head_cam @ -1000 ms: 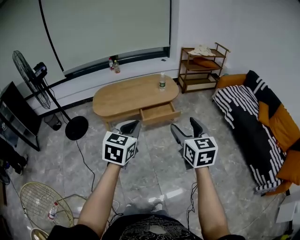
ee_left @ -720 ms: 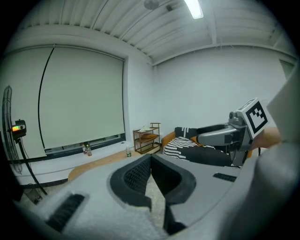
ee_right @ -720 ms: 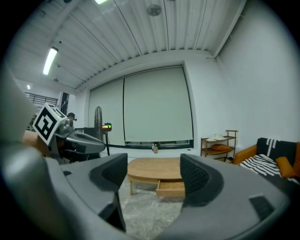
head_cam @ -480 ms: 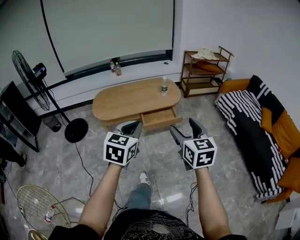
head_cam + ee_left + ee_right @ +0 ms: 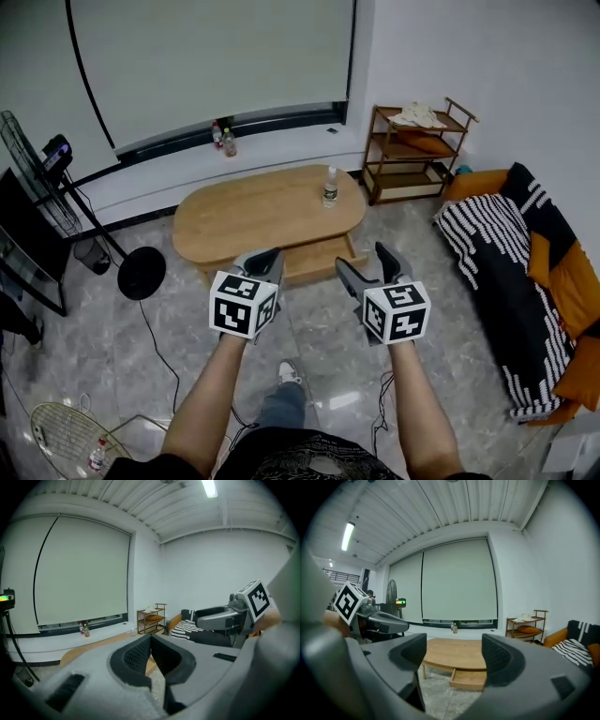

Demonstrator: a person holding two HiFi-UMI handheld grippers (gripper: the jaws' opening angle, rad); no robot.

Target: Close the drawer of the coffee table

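Head view: drawer [image 5: 314, 264] is seen pulled out of the coffee table [image 5: 253, 214], beyond both claws. Left gripper [image 5: 263, 260] is pressed together, right gripper [image 5: 367, 265] is spread, both empty. If shoved off-centre, the drawer could be jammed and the bottle [image 5: 330, 187] toppled.

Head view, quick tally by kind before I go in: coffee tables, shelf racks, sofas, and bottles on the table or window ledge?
Coffee table: 1
Shelf rack: 1
Sofa: 1
Bottles: 3 (one on the table, two on the window ledge, at and)
Total: 6
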